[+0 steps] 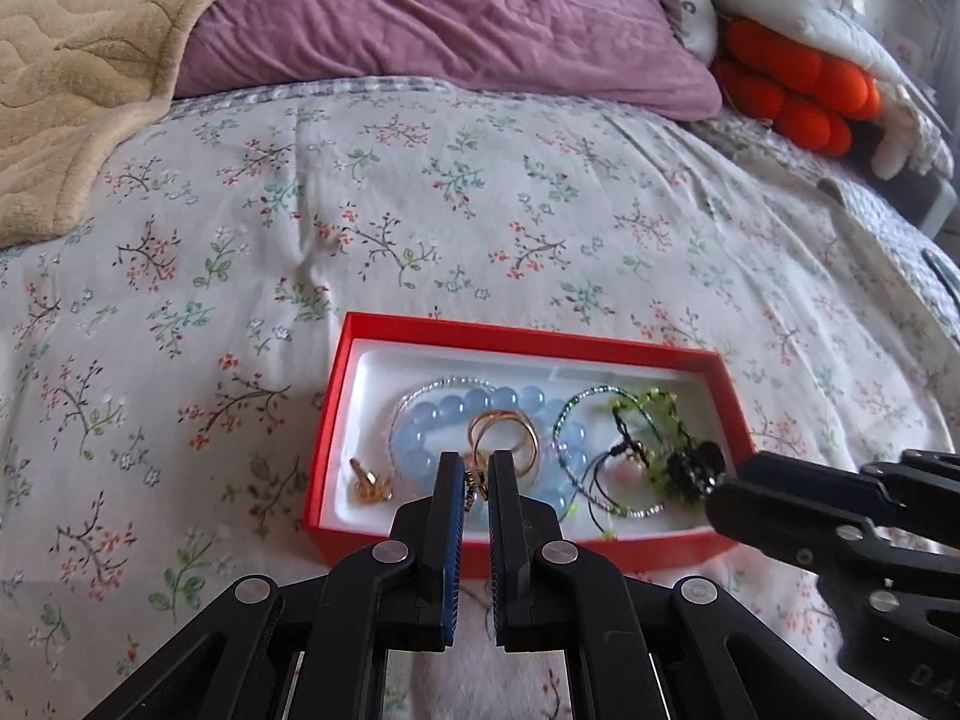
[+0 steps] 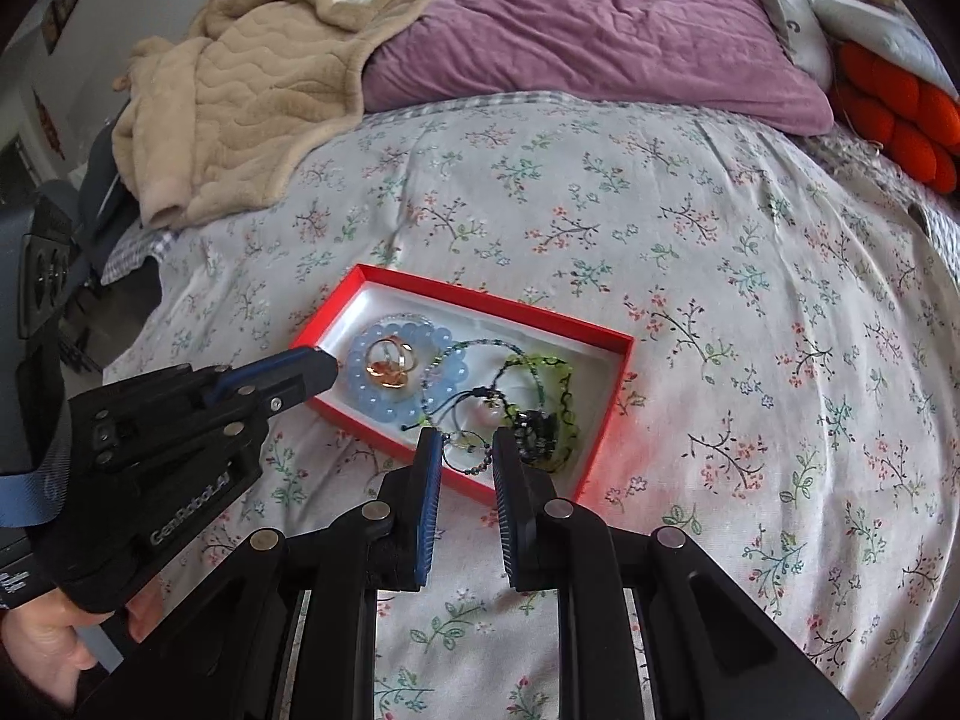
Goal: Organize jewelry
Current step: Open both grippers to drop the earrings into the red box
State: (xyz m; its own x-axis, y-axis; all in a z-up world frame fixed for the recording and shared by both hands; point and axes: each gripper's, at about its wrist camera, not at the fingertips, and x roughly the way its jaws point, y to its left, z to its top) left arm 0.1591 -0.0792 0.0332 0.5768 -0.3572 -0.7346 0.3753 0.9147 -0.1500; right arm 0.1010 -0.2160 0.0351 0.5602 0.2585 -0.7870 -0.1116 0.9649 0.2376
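Note:
A red box [image 1: 510,330] with a white lining lies on the bed, also in the right wrist view [image 2: 480,297]. In it lie a blue bead bracelet [image 1: 474,405], gold rings [image 1: 501,432], a small gold piece [image 1: 369,483], thin green bead bracelets [image 1: 648,414] and a black charm [image 1: 696,468]. My left gripper [image 1: 477,468] hovers over the box's near edge, its jaws narrowly apart around a small dangling gold piece [image 1: 474,483]. My right gripper [image 2: 468,450] is open over the box's near right corner, above the thin bracelets [image 2: 474,447].
The floral bedspread [image 1: 420,210] surrounds the box. A purple pillow [image 1: 450,12] and a beige blanket [image 1: 66,72] lie at the far side. An orange cushion [image 1: 792,84] sits at the far right. The bed's left edge shows in the right wrist view [image 2: 126,264].

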